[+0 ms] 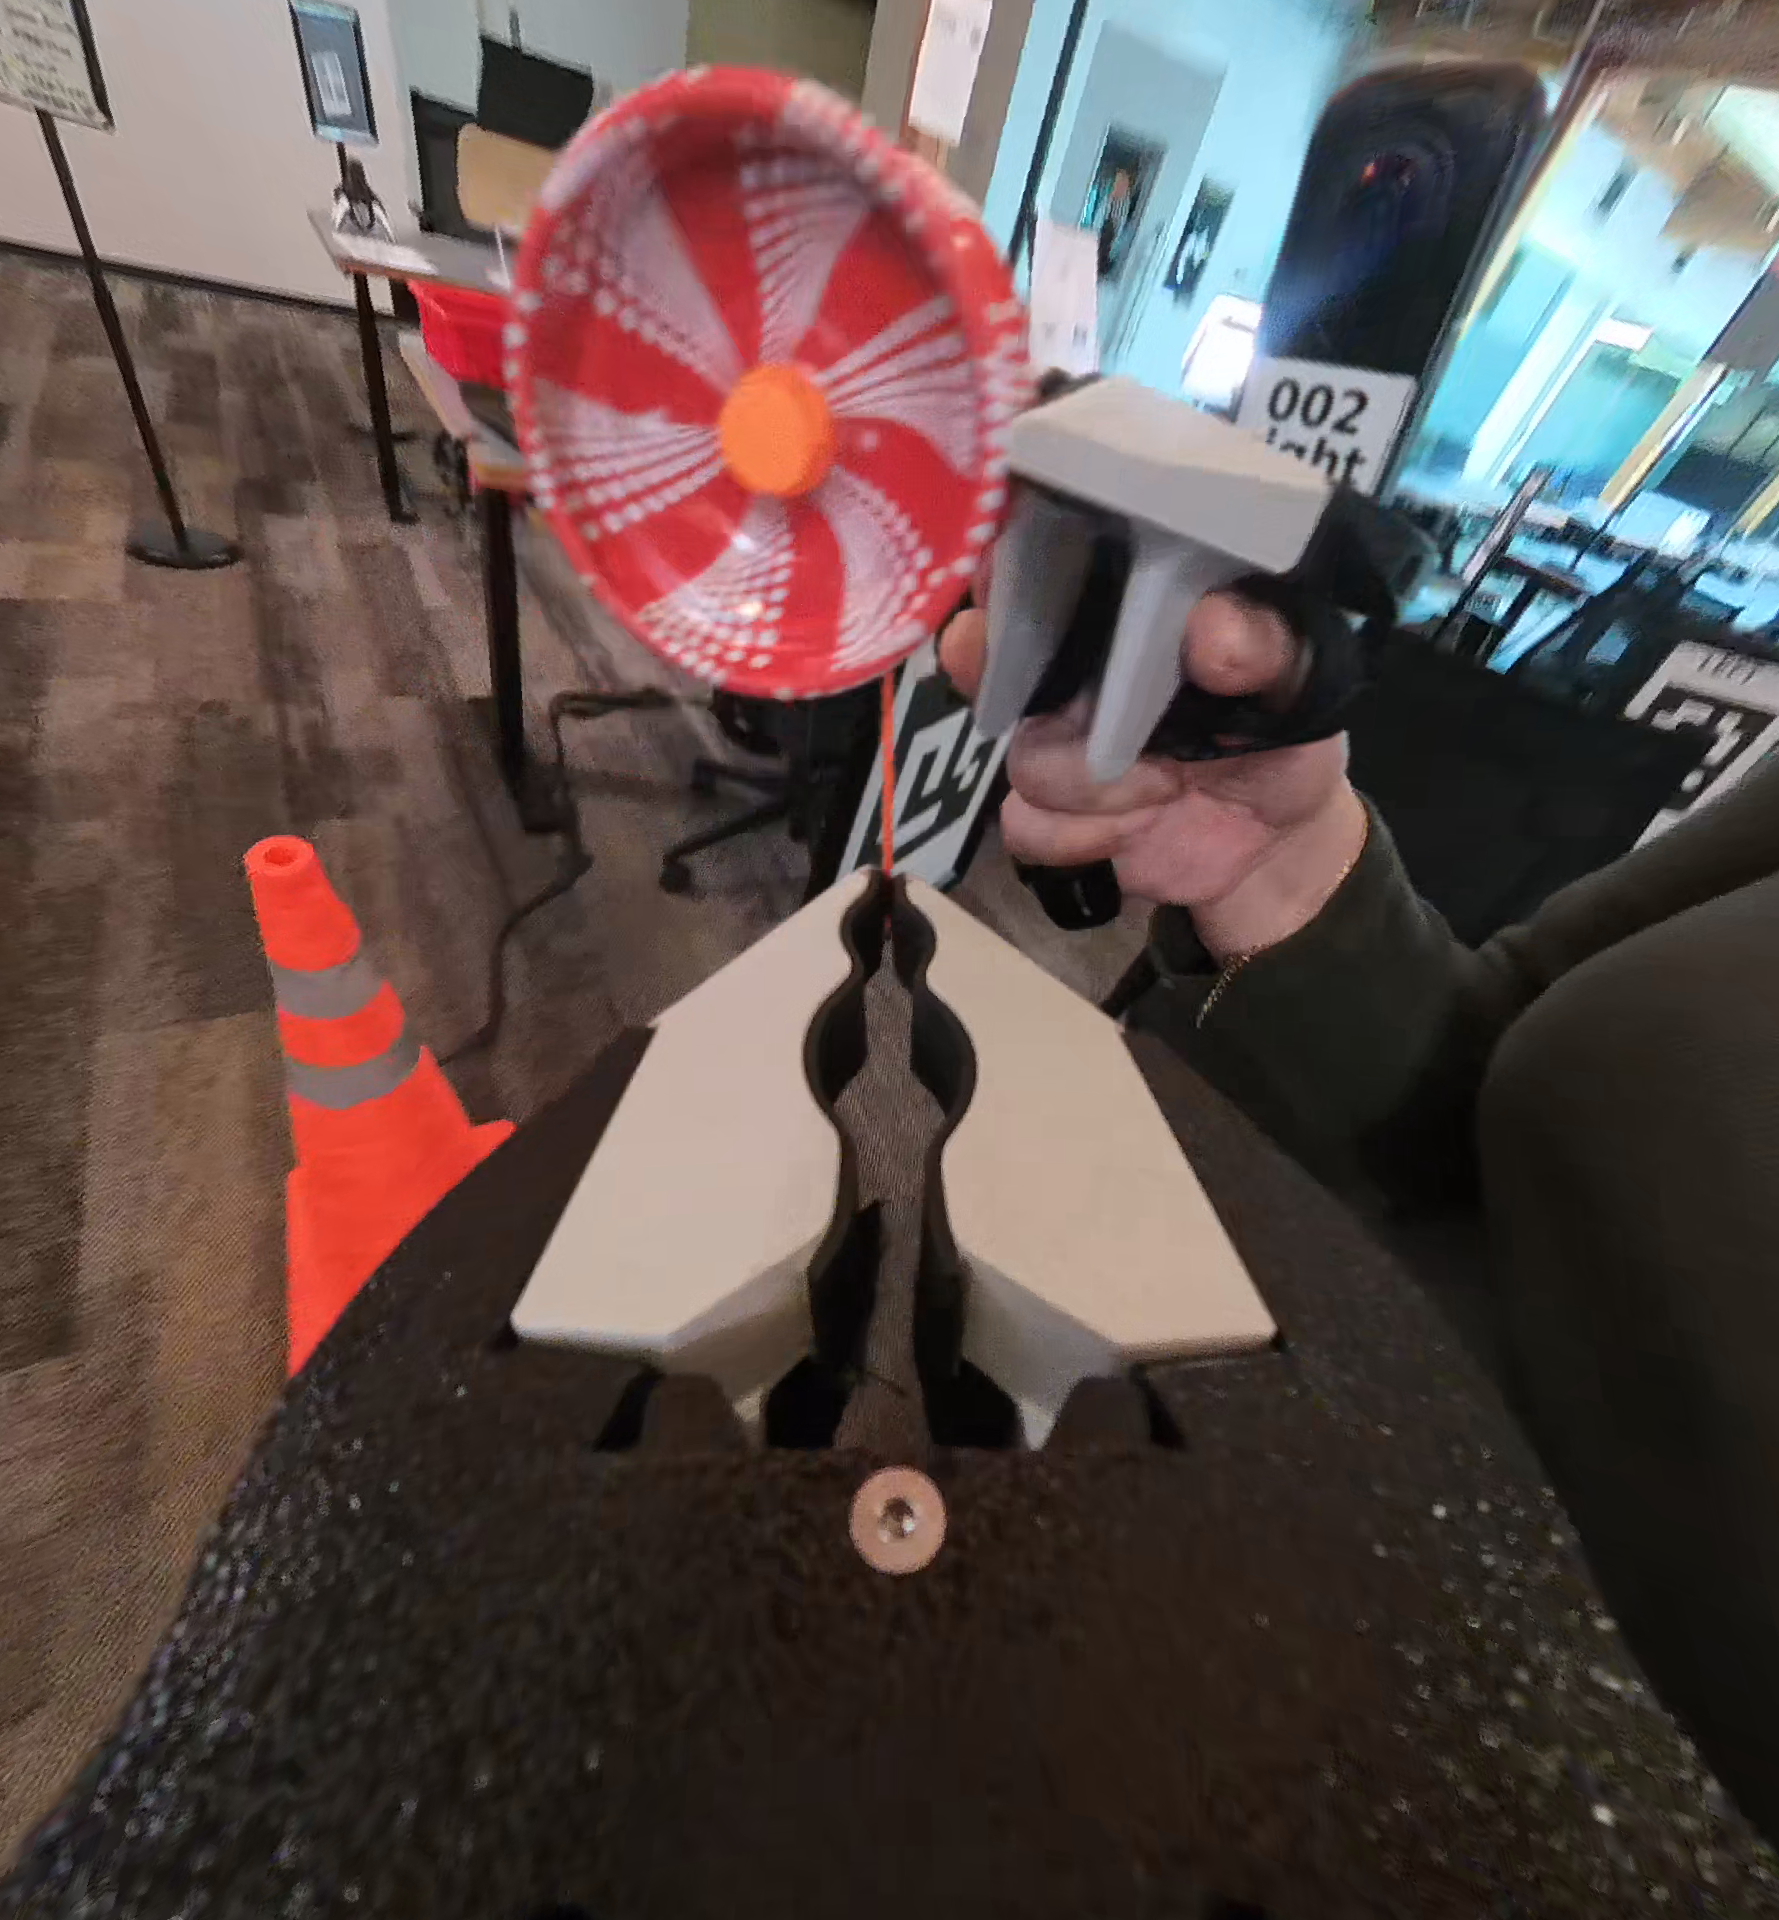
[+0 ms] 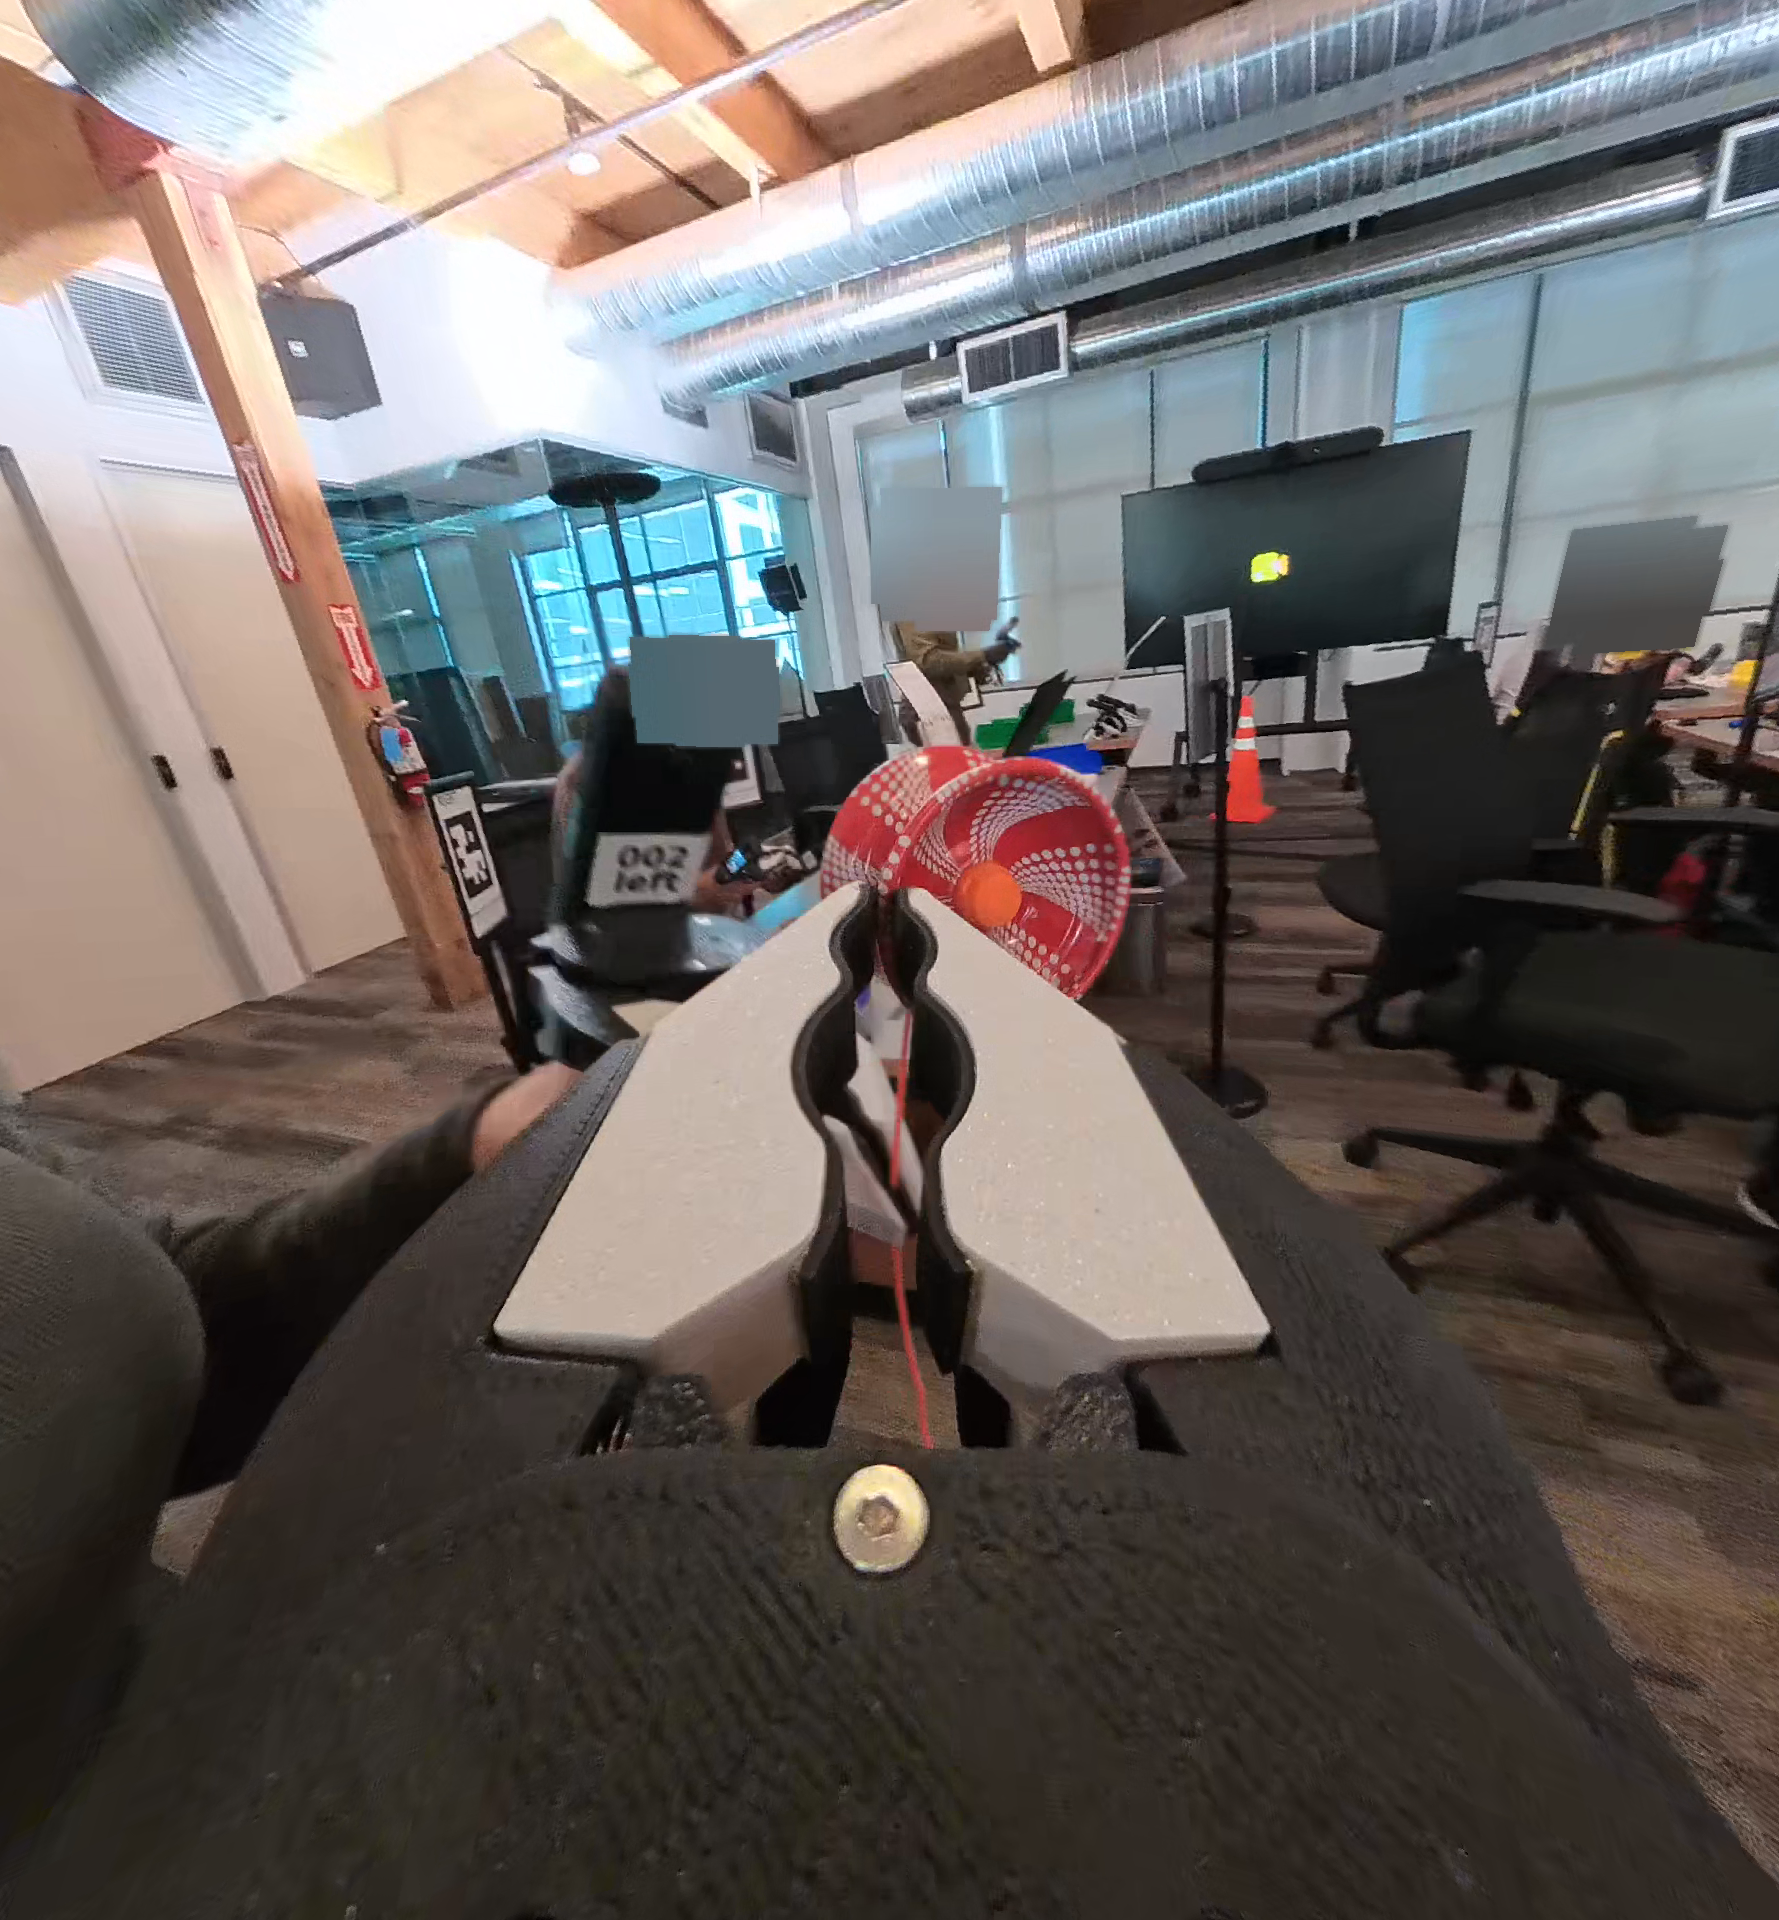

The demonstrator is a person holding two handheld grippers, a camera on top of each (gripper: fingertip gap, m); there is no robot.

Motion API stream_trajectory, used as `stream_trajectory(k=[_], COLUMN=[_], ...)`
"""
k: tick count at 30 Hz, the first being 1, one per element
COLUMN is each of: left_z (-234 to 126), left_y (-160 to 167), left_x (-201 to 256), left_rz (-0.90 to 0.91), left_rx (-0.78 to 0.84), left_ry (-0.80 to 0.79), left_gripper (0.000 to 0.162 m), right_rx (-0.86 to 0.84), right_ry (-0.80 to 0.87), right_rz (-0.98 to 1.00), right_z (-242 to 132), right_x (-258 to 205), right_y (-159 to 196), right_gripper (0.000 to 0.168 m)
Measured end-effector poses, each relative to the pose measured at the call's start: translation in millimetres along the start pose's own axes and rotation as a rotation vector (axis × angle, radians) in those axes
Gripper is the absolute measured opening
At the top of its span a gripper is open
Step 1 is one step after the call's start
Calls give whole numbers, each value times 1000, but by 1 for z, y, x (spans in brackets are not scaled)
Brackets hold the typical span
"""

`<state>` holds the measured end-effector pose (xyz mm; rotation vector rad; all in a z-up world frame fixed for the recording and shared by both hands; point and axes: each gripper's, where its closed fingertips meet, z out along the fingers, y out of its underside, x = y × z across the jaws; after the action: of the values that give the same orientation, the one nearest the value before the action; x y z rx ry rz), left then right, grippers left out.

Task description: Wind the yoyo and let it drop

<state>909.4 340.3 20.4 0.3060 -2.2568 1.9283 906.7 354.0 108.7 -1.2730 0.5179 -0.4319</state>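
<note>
The yoyo (image 1: 776, 431) is red and white with an orange hub and hangs in the air, a little blurred. Its red string (image 1: 887, 800) runs from its lower rim down into my left gripper (image 1: 887, 885), which is shut on it just below the yoyo. My right gripper (image 1: 1015, 457), held by a hand, meets the yoyo's right rim. In the right wrist view my right gripper (image 2: 890, 902) is shut at the groove of the yoyo (image 2: 1030, 862), with the string (image 2: 906, 1247) running back between its fingers.
An orange traffic cone (image 1: 345, 1039) stands on the carpet at lower left, near a sign stand (image 1: 116, 343) and a table (image 1: 417, 260). Black office chairs (image 2: 1591, 987), a pole stand (image 2: 1220, 883) and another cone (image 2: 1246, 774) are to the right. People sit or stand farther back. Some 8 centimeters of space lies between my two pairs of fingers.
</note>
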Motion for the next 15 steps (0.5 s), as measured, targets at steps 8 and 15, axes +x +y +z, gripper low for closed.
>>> stream_trajectory(k=[8,15], left_z=[8,24], left_y=[14,47], left_x=[-7,-16], left_rz=[-60,-55], left_rx=[160,82], left_ry=[33,82], left_gripper=[46,0], right_rx=[31,34], right_ry=[-18,-93], right_rz=[6,14], right_z=[0,-1], right_x=[-4,-14], right_y=[-11,-12], right_gripper=[0,0])
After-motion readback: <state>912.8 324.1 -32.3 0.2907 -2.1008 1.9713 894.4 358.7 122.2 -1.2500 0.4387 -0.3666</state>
